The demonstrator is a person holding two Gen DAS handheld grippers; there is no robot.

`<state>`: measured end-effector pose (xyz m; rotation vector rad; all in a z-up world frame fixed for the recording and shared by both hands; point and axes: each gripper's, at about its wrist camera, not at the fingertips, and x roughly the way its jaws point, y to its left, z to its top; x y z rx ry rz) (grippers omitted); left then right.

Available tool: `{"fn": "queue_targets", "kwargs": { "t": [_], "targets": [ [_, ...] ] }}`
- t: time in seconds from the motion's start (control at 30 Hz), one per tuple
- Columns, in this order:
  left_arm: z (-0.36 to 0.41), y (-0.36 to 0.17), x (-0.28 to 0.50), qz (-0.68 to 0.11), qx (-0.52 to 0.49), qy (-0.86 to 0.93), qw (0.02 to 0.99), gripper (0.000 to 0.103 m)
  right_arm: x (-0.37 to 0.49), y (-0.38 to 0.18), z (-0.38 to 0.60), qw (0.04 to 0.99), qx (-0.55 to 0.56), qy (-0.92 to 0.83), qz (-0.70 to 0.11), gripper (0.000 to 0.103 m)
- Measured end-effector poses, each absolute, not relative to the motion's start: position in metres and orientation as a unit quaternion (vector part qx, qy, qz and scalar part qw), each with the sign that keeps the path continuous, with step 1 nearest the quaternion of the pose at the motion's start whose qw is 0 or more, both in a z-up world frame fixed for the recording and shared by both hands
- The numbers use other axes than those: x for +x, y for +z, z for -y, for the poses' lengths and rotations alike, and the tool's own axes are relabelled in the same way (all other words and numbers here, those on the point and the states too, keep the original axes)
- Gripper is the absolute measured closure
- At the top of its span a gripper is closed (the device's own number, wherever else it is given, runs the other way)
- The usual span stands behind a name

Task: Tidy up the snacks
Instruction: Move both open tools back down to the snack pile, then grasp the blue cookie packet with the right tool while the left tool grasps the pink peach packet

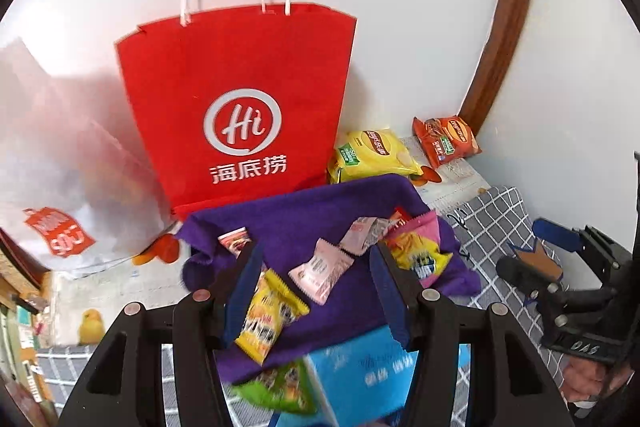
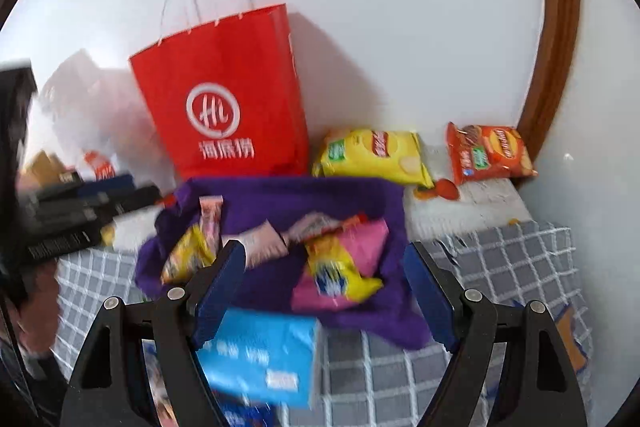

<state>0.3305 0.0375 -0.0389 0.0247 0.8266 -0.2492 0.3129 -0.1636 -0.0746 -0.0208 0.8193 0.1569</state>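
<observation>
While both grippers hang above the heap, the scene reads so:

Left gripper [image 1: 316, 291]: fingers spread wide, grasping nothing; it sits over the purple cloth [image 1: 304, 211], with a yellow packet [image 1: 266, 323] and a pink packet [image 1: 320, 271] seen between the fingers.
Right gripper [image 2: 324, 287]: fingers spread wide, empty; it hangs over the near edge of the cloth, above the blue box [image 2: 260, 355].
Snacks: small packets lie loose on the cloth, among them a pink-and-yellow bag [image 2: 344, 267] on its right part.
Blue box: just in front of the cloth on the checked cover [image 2: 500, 267], blurred in both views.
Green packet [image 1: 280, 387]: beside the box on its left, blurred.
Red bag [image 1: 236, 99]: upright against the wall, just behind the cloth, white handles up.
Chips: 2 bags by the wall right of the red bag, a yellow one [image 2: 372, 155] and an orange one [image 2: 488, 153], a little apart.
White bag [image 1: 60, 187]: left of the red bag.
Books [image 2: 80, 211]: dark stack at far left in the right view.
</observation>
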Motion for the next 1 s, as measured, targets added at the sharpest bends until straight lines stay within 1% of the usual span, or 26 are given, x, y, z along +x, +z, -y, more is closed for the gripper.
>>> {"fn": "queue_targets", "kwargs": {
  "t": [0.2, 0.37, 0.5, 0.63, 0.7, 0.83, 1.0],
  "targets": [
    [-0.062, -0.036, 0.290, -0.415, -0.019, -0.110, 0.903, 0.049, 0.274, -0.102, 0.162, 0.885, 0.013, 0.109, -0.452, 0.022],
    [-0.073, -0.051, 0.259, -0.423, -0.031, -0.099, 0.900, 0.049, 0.243, -0.125, 0.153, 0.885, -0.008, 0.126, -0.448, 0.025],
    [-0.080, -0.067, 0.237, -0.433, -0.047, -0.088, 0.896, 0.049, 0.225, -0.144, 0.148, 0.878, 0.006, 0.157, -0.451, 0.027],
    [-0.084, -0.082, 0.216, -0.441, -0.041, -0.071, 0.894, 0.045, 0.217, -0.164, 0.141, 0.873, 0.007, 0.160, -0.461, 0.031],
    [-0.089, -0.088, 0.206, -0.443, -0.047, -0.064, 0.893, 0.043, 0.216, -0.174, 0.137, 0.866, 0.013, 0.165, -0.472, 0.032],
    [-0.105, -0.101, 0.191, -0.451, -0.066, -0.049, 0.889, 0.042, 0.217, -0.190, 0.129, 0.850, 0.021, 0.183, -0.494, 0.032],
    [-0.123, -0.115, 0.174, -0.459, -0.089, -0.040, 0.883, 0.042, 0.214, -0.210, 0.110, 0.845, -0.006, 0.179, -0.504, 0.032]
  ]
}}
